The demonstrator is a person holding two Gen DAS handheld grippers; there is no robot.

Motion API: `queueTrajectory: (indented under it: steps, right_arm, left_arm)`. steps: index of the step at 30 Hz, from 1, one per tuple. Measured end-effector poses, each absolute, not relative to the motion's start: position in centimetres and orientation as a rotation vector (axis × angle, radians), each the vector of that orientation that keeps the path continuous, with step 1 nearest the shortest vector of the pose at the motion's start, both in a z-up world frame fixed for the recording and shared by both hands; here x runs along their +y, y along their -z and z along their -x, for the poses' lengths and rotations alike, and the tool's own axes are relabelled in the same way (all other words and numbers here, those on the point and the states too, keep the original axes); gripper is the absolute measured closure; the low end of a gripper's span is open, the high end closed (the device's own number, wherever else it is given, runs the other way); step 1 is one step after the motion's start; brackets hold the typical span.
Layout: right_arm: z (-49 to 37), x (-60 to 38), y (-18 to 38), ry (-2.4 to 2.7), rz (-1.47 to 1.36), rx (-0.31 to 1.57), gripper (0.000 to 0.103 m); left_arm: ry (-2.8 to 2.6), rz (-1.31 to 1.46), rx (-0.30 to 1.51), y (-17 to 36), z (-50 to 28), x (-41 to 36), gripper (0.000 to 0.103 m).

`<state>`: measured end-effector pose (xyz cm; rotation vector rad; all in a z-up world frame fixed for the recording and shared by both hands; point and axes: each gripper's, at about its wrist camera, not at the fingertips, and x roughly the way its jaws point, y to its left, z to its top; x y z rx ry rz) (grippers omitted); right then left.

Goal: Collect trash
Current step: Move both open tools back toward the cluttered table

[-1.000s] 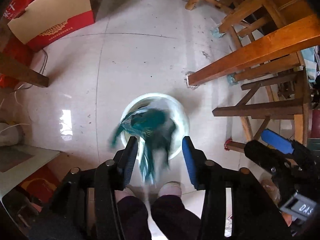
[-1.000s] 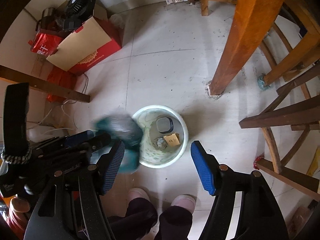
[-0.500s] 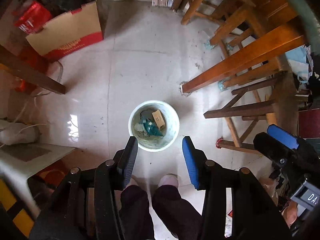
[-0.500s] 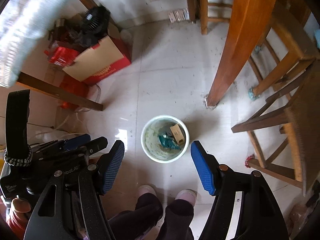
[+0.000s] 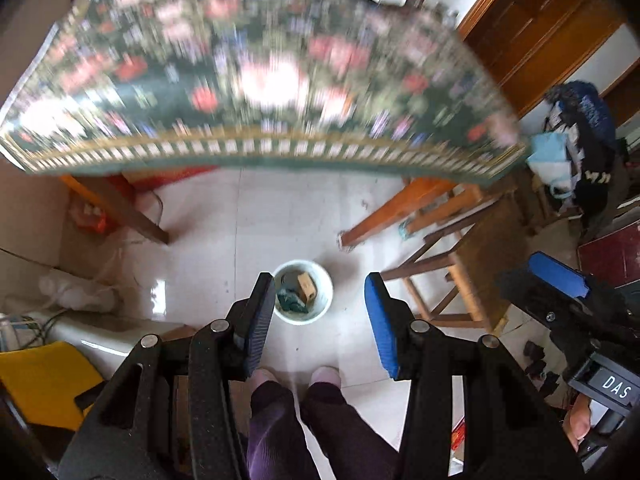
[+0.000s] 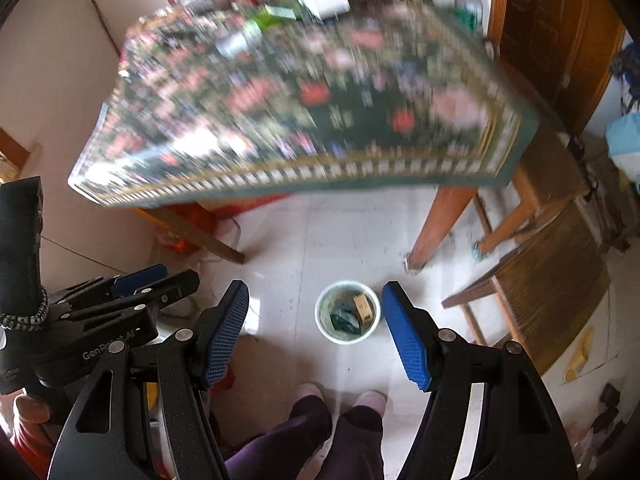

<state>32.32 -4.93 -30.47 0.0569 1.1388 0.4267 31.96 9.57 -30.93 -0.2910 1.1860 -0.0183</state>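
A small white trash bin (image 5: 325, 294) (image 6: 323, 322) stands on the pale tiled floor, far below both grippers. Inside it lie a crumpled teal wrapper (image 5: 291, 299) (image 6: 344, 318) and a small brown box (image 5: 306, 286) (image 6: 363, 307). My left gripper (image 5: 317, 320) is open, nothing between its blue pads, and it shows at the left of the right wrist view (image 6: 140, 280). My right gripper (image 6: 314, 334) is open and empty too, and appears at the right edge of the left wrist view (image 5: 556, 280). A table with a dark floral cloth (image 5: 260, 80) (image 6: 312, 108) fills the upper part of both views, blurred.
The table carries blurred packets and bottles (image 6: 280, 4) at its far side. Wooden table legs (image 6: 440, 224) and a wooden stool (image 5: 472, 248) stand right of the bin. The person's legs and feet (image 5: 296, 392) are just behind the bin. A yellow object (image 5: 40, 384) lies low left.
Both grippers rose well above the floor, so the bin looks much smaller and the tabletop came into view. The teal wrapper dropped from the left gripper into the bin.
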Motion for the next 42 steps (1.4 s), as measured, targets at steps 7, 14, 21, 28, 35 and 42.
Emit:
queueTrajectory:
  steps: [7, 14, 21, 28, 35, 42]
  right_arm:
    - [-30.2, -4.3, 21.1, -0.427, -0.062, 0.989, 0.038]
    - [-27.5, -3.2, 13.6, -0.416, -0.037, 0.829, 0.038]
    - [-25.6, -2.9, 9.9, -0.393, -0.046, 0.699, 0.036]
    - [-25.8, -3.5, 9.2, -0.361, -0.044, 0.652, 0.021]
    - [-29.2, -4.4, 9.6, -0.369, -0.058, 0.659, 0.021]
    - [-35.6, -5.4, 9.6, -0.416, -0.052, 0.652, 0.021]
  left_arm:
    - [0.038, 0.294, 1.01, 20.2, -29.9, 11.2, 0.058]
    - [0.051, 0.244, 0.854, 12.3, -26.8, 13.2, 0.058]
    - [0.051, 0.21, 0.74, 7.9, -24.2, 14.8, 0.054]
    - [0.024, 0.215, 0.706, 7.2, -24.7, 15.4, 0.038]
    - [0.01, 0.213, 0.735, 8.1, -28.5, 14.8, 0.038]
    - [-0.033, 0.222, 0.721, 7.8, -35.8, 13.3, 0.038]
